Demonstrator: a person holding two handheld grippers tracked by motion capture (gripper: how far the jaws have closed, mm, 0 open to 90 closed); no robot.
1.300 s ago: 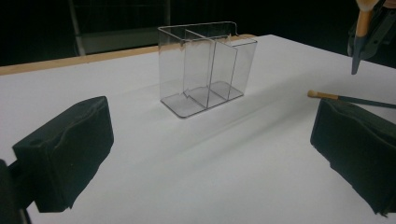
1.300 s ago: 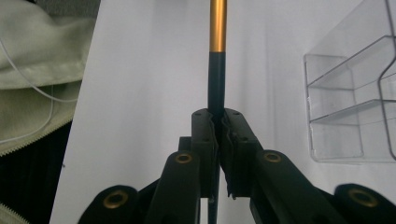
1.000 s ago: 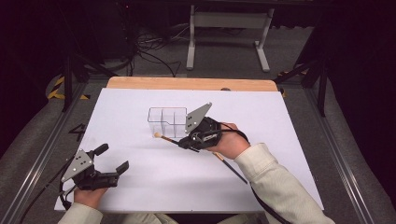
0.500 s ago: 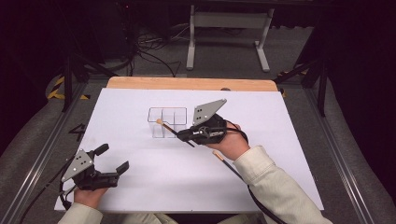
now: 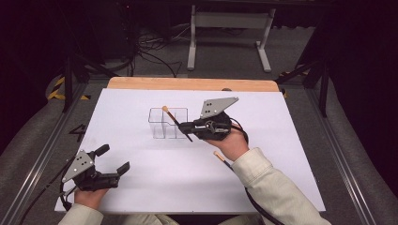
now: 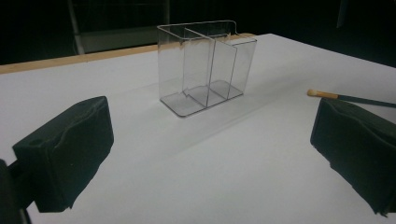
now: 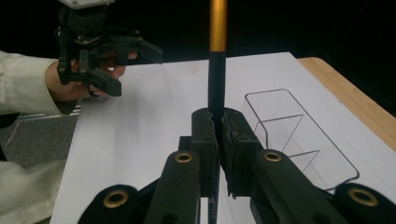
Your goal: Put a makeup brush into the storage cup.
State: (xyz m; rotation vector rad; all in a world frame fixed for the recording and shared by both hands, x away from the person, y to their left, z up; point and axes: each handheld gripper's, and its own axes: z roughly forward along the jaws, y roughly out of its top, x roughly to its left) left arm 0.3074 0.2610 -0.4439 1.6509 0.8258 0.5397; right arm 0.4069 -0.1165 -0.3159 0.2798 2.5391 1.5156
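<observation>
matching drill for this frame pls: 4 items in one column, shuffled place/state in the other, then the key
Items:
1. right claw
2. left claw
3. clear divided holder
4. loose pencil

States:
A. lying flat on the white sheet beside the right hand
B. shut on a black pencil with a gold band
C. jaws wide apart, nothing between them
D. standing upright mid-table, compartments empty

Pairs: 1-B, 2-C, 3-D, 4-A

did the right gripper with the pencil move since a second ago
Yes. The right gripper holding the pencil lifted, so the pencil's tip now lies over the clear organizer instead of beside its front left corner.
</observation>
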